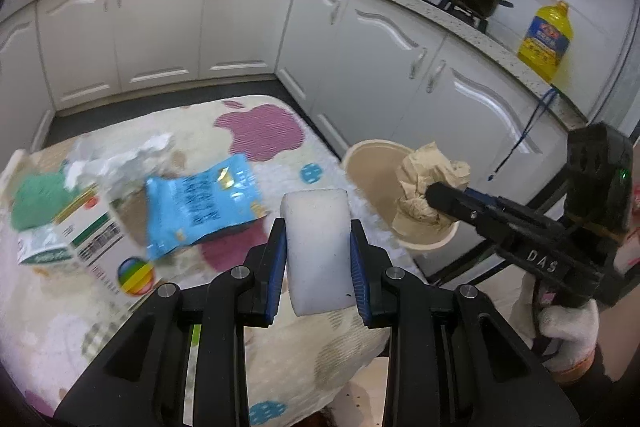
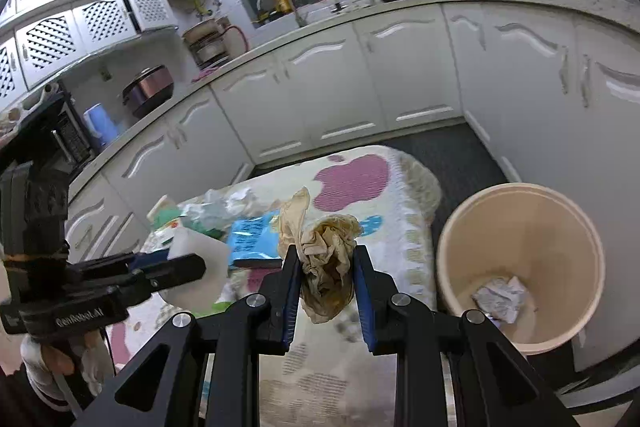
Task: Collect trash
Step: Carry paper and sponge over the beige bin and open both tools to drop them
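Observation:
My left gripper (image 1: 318,247) is shut on a white foam block (image 1: 316,247) and holds it above the table's near right part; the block also shows in the right wrist view (image 2: 204,267). My right gripper (image 2: 326,283) is shut on a crumpled brown paper wad (image 2: 326,267), held above the table edge left of the beige trash bin (image 2: 520,267). In the left wrist view the wad (image 1: 428,187) hangs in front of the bin (image 1: 372,171). A crumpled white paper (image 2: 500,297) lies in the bin's bottom.
On the patterned tablecloth (image 1: 260,131) lie a blue snack packet (image 1: 204,207), a printed carton (image 1: 92,247), white crumpled paper (image 1: 120,159) and a green item (image 1: 36,199). White kitchen cabinets (image 1: 240,23) ring the table. A yellow oil bottle (image 1: 546,39) stands on the counter.

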`<state>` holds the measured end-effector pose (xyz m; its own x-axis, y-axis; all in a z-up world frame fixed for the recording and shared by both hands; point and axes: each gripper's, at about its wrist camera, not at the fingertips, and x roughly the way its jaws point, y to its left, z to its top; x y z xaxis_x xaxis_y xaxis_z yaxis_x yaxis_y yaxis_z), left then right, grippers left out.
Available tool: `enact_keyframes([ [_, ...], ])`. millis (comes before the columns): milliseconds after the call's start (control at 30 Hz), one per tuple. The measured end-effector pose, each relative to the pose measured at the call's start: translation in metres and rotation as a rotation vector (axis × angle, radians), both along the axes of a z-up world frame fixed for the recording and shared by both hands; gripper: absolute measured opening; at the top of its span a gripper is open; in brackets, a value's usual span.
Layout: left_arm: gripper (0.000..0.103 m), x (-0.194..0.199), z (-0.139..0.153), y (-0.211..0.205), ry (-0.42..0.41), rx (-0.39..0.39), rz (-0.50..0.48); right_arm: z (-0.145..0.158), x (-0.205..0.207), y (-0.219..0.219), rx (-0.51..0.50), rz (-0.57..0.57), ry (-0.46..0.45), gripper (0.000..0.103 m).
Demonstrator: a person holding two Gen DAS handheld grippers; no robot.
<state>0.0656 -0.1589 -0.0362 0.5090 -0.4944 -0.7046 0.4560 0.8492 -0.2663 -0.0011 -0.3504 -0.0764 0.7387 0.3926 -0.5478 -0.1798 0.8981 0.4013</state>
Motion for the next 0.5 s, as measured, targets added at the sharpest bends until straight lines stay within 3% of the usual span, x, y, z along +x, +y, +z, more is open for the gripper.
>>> enact_keyframes([
  [500,0.027,0.033,-0.005,-0.082,0.027,0.034,-0.125,-0.02,-0.001,-0.071,0.024,-0.16,0.046,0.024],
])
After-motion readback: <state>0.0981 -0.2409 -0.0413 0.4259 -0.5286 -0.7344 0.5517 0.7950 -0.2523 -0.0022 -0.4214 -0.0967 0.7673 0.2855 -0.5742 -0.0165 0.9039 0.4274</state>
